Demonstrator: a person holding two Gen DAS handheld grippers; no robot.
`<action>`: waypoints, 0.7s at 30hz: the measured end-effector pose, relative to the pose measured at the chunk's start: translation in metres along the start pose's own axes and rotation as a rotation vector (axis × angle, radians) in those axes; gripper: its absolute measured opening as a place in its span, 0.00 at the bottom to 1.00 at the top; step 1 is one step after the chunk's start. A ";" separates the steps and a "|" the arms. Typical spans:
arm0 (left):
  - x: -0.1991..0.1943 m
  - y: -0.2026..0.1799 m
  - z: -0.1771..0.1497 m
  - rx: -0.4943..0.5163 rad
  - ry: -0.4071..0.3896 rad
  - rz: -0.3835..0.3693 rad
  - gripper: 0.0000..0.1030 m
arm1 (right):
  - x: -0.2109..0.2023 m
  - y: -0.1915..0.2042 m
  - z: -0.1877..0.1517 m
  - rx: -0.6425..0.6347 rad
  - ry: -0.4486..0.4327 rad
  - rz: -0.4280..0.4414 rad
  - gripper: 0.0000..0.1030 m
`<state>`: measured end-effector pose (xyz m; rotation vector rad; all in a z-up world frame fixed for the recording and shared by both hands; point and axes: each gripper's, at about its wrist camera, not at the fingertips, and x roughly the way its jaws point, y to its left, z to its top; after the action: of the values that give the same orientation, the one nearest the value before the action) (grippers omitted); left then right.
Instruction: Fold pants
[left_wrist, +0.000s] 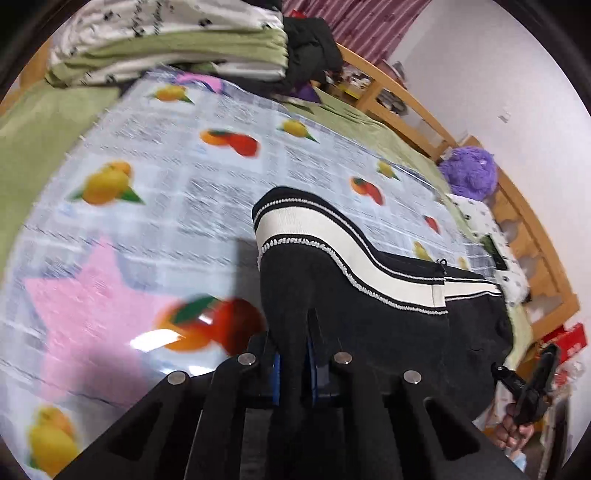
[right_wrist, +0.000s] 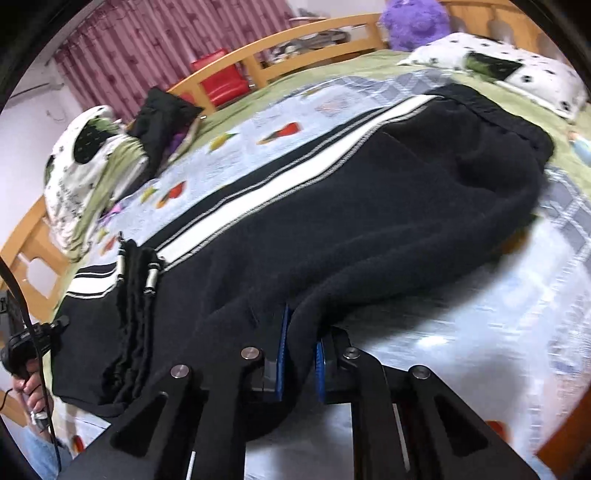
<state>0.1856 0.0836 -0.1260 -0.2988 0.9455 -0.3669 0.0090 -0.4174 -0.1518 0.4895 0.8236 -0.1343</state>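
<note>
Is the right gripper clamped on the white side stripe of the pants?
No: the right gripper pinches plain black fabric of the pants; the white stripe runs well beyond its pads.

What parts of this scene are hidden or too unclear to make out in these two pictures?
- Left wrist view: the black pants drape over the left gripper, hiding its blue pads' tips.
- Left wrist view: the fruit-print cover is motion-blurred; its small text is unreadable.
- Right wrist view: fabric bunched in the right gripper hides the pant edge it holds.
- Right wrist view: the frame edge cuts off the person's hand.
</note>
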 end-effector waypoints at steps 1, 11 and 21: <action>-0.003 0.001 0.003 0.018 -0.007 0.033 0.11 | 0.006 0.010 0.001 -0.016 0.005 0.015 0.12; -0.008 0.014 -0.011 -0.017 0.012 0.185 0.32 | 0.022 0.035 -0.021 -0.090 0.086 -0.017 0.16; -0.025 -0.019 -0.097 0.122 0.025 0.232 0.62 | -0.031 0.078 -0.046 -0.355 0.080 -0.057 0.28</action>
<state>0.0885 0.0687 -0.1536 -0.0724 0.9667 -0.2146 -0.0190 -0.3295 -0.1271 0.1376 0.9171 -0.0189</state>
